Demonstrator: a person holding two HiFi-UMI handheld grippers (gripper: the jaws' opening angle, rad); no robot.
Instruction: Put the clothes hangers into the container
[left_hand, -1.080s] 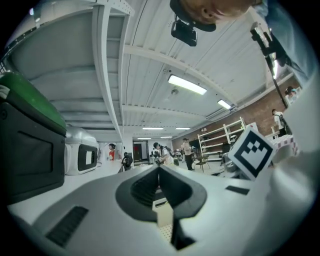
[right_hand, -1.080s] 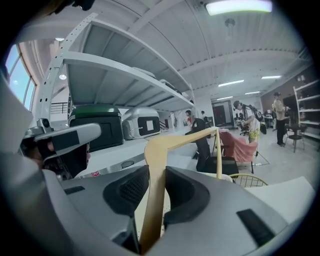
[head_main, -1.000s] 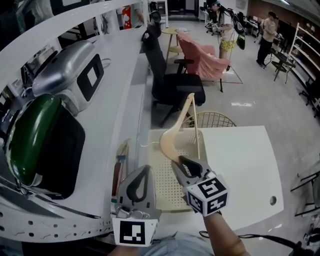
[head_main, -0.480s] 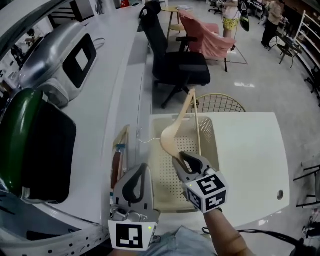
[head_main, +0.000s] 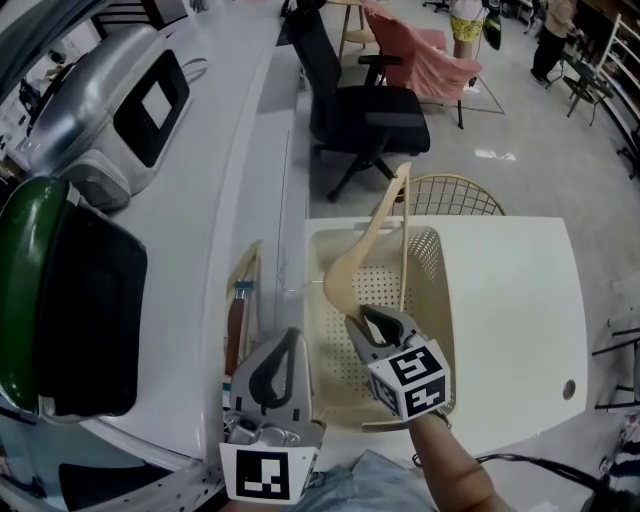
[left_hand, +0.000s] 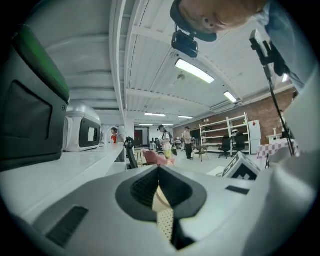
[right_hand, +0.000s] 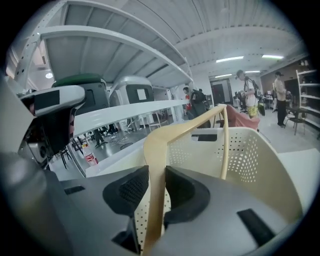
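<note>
right claw (head_main: 366, 318): my jaws pinch the hanger (head_main: 368, 245) at its lower end, and they have just eased slightly wider.
hanger: frame centre, tilted, above the left half of the container (head_main: 432, 290).
container: cream, perforated, on the white table (head_main: 510, 300).
left claw (head_main: 288, 338): lower left, jaws together, holding nothing.

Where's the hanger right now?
Head view, centre: the hanger is clamped in the right gripper, slanting up over the cream basket on the white table, just right of the left gripper.

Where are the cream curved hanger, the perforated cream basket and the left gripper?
cream curved hanger (head_main: 368, 235), head view, sloping arm.
perforated cream basket (right_hand: 252, 150), right gripper view, far wall.
left gripper (head_main: 285, 340), head view, between fingertips.
</note>
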